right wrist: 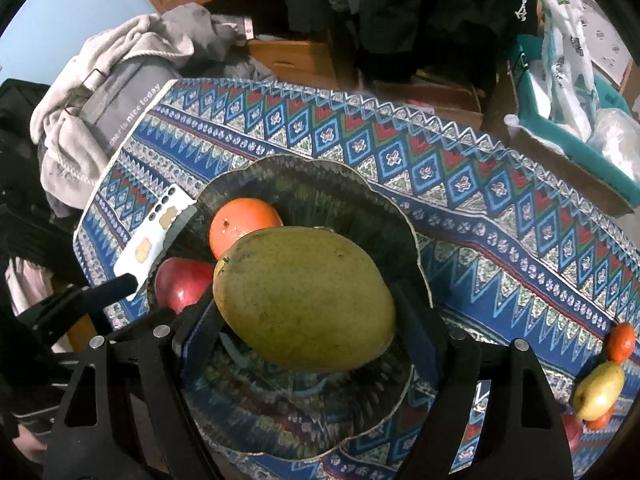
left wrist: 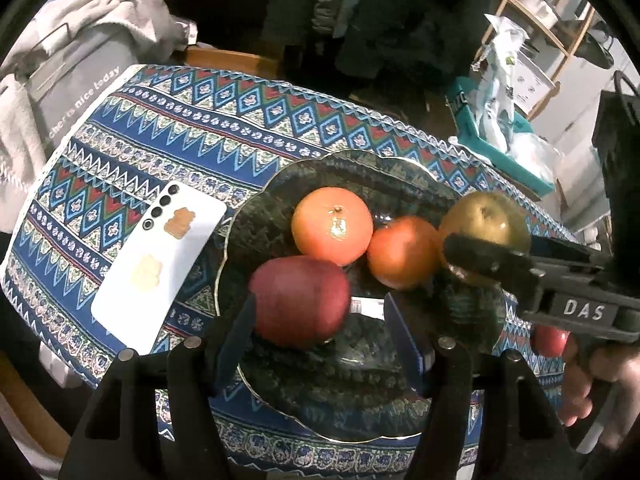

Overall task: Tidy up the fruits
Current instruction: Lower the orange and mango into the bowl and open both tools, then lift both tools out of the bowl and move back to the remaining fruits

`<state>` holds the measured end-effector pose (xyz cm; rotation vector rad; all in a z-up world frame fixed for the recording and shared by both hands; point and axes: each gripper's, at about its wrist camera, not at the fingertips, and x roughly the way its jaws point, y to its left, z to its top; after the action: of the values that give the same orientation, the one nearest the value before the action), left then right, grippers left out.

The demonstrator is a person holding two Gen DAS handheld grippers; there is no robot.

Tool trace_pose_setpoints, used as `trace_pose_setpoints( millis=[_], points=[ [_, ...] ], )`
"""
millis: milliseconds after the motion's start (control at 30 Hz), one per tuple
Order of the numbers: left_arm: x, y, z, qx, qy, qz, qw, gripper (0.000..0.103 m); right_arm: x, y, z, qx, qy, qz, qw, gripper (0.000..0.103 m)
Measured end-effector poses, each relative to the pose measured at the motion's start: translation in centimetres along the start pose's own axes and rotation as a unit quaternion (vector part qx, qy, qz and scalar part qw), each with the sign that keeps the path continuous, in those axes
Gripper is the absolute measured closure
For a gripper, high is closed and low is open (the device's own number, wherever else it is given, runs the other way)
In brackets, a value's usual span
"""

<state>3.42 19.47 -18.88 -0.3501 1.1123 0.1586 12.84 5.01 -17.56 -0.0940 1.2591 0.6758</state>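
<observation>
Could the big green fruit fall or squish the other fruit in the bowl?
Maybe. The right gripper holds the mango above the glass bowl. It is big and rounded, so it might slip from the fingers.

If let go there, it could bump the orange or the red apple and roll.

The left gripper sits open over the bowl too, so the two might knock together.
</observation>
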Motion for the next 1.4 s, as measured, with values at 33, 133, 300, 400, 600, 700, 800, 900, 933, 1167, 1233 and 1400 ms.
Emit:
trace_pose_setpoints(
  millis=[33,133,300,400,600,700,800,900,933,1167,1233,1400],
  points=[
    [0.0,0.1,0.0,-0.001,0.000,0.002,1.0000,0.035,0.2,0.0,0.0,0.001,0.002,0.000,1.000,0.022],
    [0.0,0.2,0.0,-0.002,-0.001,0.004,1.0000,0.035,0.6,0.0,0.3,0.010,0.001,0.008,1.000,0.022],
    [0.1,0.4,0.0,-0.003,-0.001,0.006,1.0000,0.035,0.7,-0.4,0.4,0.024,0.008,0.016,1.000,0.021],
    [0.0,0.4,0.0,-0.003,0.000,0.006,1.0000,0.035,0.2,-0.5,0.3,0.022,0.003,0.012,1.000,0.021],
    [-0.1,0.0,0.1,0.000,-0.003,0.004,1.0000,0.035,-2.3,-0.8,0.7,0.034,-0.027,0.026,0.999,0.021],
    [-0.4,-0.4,0.1,0.004,-0.006,0.003,1.0000,0.035,-3.1,-0.8,0.7,0.030,-0.035,0.018,0.999,0.021],
    [-0.8,-0.6,0.1,0.008,-0.011,0.002,0.9999,0.035,-3.9,-0.6,0.7,0.023,-0.044,0.008,0.999,0.021],
    [-1.4,-0.9,0.1,0.010,-0.014,-0.002,0.9998,0.035,-4.7,-0.6,0.5,0.016,-0.053,-0.005,0.998,0.021],
    [-1.6,-1.0,0.1,0.010,-0.016,-0.003,0.9998,0.035,-5.1,-0.5,0.4,0.014,-0.056,-0.010,0.998,0.021],
    [-3.9,-2.4,0.2,0.028,-0.040,-0.011,0.9988,0.035,-7.7,0.3,0.0,-0.005,-0.079,-0.034,0.996,0.021],
    [-4.4,-2.8,0.2,0.033,-0.046,-0.011,0.9983,0.030,-8.5,0.4,-0.1,-0.009,-0.086,-0.040,0.995,0.021],
    [-5.8,-4.0,0.2,0.050,-0.063,-0.011,0.9967,0.030,-10.4,0.5,-0.6,-0.012,-0.101,-0.053,0.993,0.021]
  ],
)
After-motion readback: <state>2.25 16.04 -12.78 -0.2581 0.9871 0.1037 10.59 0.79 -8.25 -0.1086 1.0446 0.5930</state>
